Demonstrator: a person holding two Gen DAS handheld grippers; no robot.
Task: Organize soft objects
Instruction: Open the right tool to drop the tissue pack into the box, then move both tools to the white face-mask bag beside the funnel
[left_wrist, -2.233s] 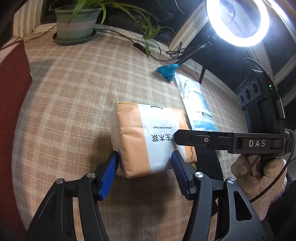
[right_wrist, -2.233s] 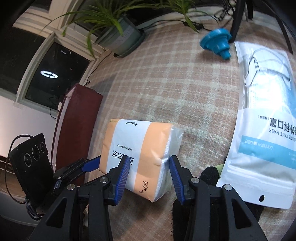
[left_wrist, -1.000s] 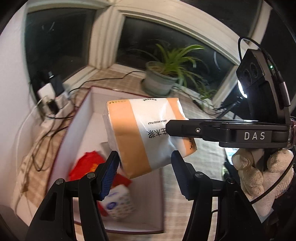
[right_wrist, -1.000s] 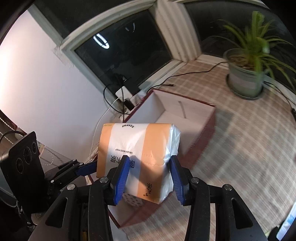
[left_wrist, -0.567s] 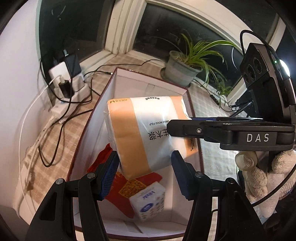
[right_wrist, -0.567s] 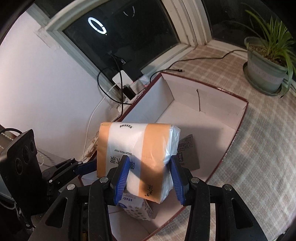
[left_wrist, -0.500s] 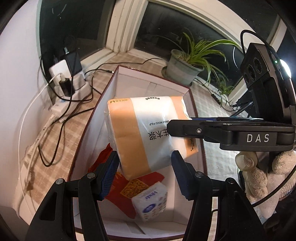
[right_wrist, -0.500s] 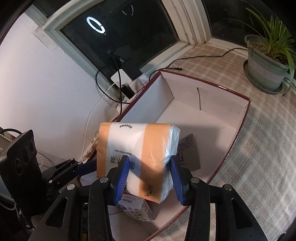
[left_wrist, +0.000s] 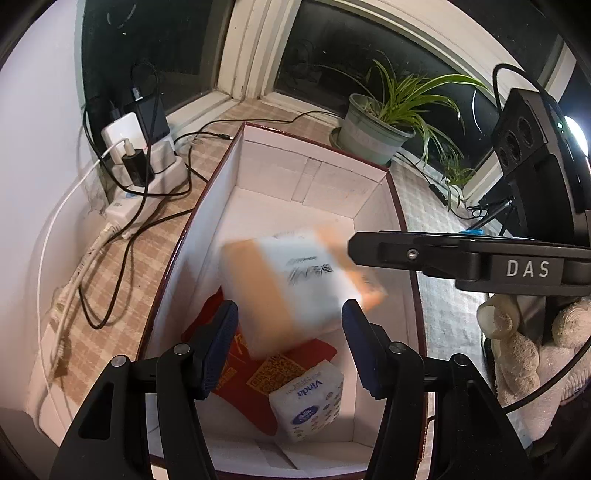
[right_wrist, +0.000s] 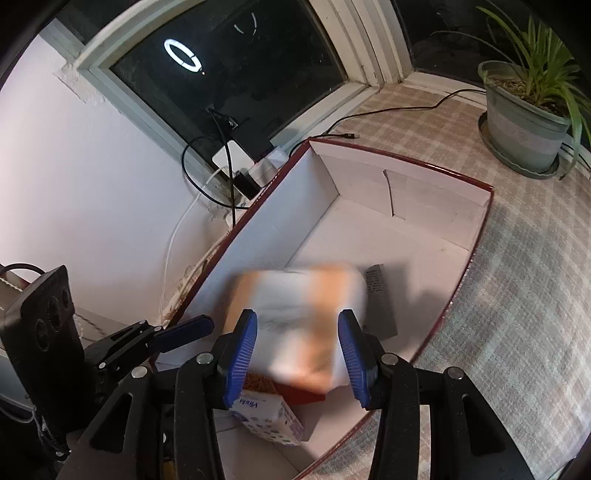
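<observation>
Orange-and-white, the tissue pack (left_wrist: 295, 284) is the one blurred thing in both views while the fingers around it stay sharp, so we judge it is dropping free rather than held.

To the far left of the left gripper (left_wrist: 290, 332) sits a power strip (left_wrist: 140, 173) with its cables, outside the job. Just ahead and below is the open red-rimmed box (left_wrist: 314, 138), and the pack hangs over its floor, beyond the fingertips. The left gripper's jaws stand spread, with no pad visibly pressing the pack. Under the pack lie a red packet (left_wrist: 258, 398) and a small Vinda tissue pack (left_wrist: 310, 402), so we count two soft items as already stowed.

The right gripper (right_wrist: 297, 339) is likewise spread, the pack blurred between and past its pads, above a grey card (right_wrist: 380, 306) on the box floor. Further right stands a potted plant (right_wrist: 524, 122).

We judge this pack nearly placed; whatever remains outside the box is not in view.
</observation>
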